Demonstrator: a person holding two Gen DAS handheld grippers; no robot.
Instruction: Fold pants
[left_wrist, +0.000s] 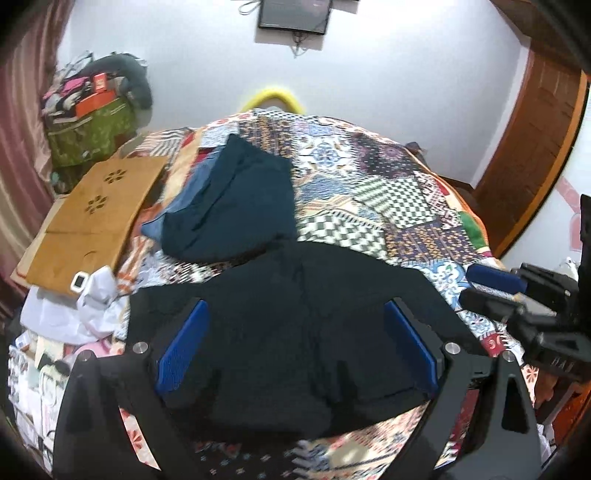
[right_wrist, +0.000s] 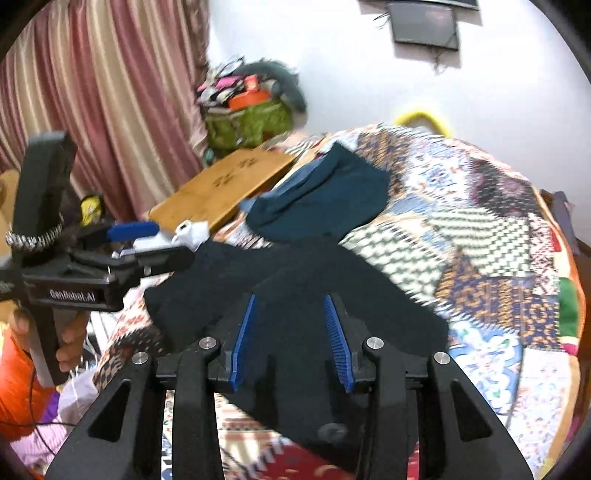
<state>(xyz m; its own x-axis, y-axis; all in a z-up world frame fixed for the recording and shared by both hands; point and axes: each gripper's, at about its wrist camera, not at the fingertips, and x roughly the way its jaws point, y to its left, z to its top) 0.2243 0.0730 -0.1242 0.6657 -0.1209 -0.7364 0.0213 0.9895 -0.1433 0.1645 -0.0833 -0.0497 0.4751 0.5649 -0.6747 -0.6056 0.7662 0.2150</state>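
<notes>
The black pants (left_wrist: 295, 332) were spread on the patchwork bedspread (left_wrist: 388, 192), lying directly under and ahead of both pairs of fingers. In the left wrist view the left gripper (left_wrist: 295, 339) was held with its blue pads (left_wrist: 181, 350) spread wide, the dark cloth filling the gap between them; nothing was seen to be pinched. In the right wrist view the right gripper (right_wrist: 291, 339) was held with its pads (right_wrist: 334, 339) parted, less widely, over a raised ridge of the same cloth, and no grip on it could be made out. Whether either set of fingertips touched the fabric could not be told, as black lay against black.

The long axis of the pants was judged to run across the line of the left fingers, from their left towards their right, where the right gripper (left_wrist: 495, 291) was seen just beside the cloth's far corner. The left gripper (right_wrist: 147, 240) was likewise seen at the opposite end. Each end was thus judged nearest to its own gripper. A folded dark teal garment (left_wrist: 236, 206) lay beyond the fingers, just past the pants' far edge, beside a brown board (left_wrist: 96, 206).
</notes>
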